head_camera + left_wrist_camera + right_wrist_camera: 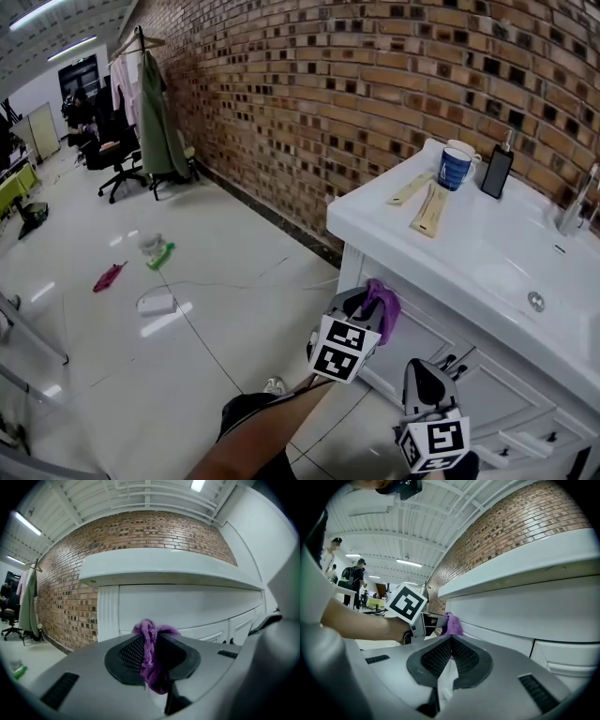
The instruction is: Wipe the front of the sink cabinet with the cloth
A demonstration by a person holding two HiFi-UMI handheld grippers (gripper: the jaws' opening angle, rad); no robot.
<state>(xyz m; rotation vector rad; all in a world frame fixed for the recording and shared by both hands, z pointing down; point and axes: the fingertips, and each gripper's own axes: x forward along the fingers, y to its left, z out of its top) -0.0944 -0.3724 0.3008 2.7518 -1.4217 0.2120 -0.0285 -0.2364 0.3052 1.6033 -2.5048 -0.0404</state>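
At sink cabinet (427, 339), left gripper (150, 641): jaws clamp my cloth (151, 656) for wiping.
Right gripper (451, 645): jaws together, spare.

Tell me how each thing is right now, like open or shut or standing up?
left claw: shut on the purple cloth.
right claw: shut, nothing in it.
purple cloth: bunched, pinched in the left claw.
cabinet doors: shut.
blue mug: standing upright on the counter.
dark bottle: upright beside the mug.

White sink top (375, 220), blue mug (457, 167), dark bottle (496, 171), wooden strips (430, 211)
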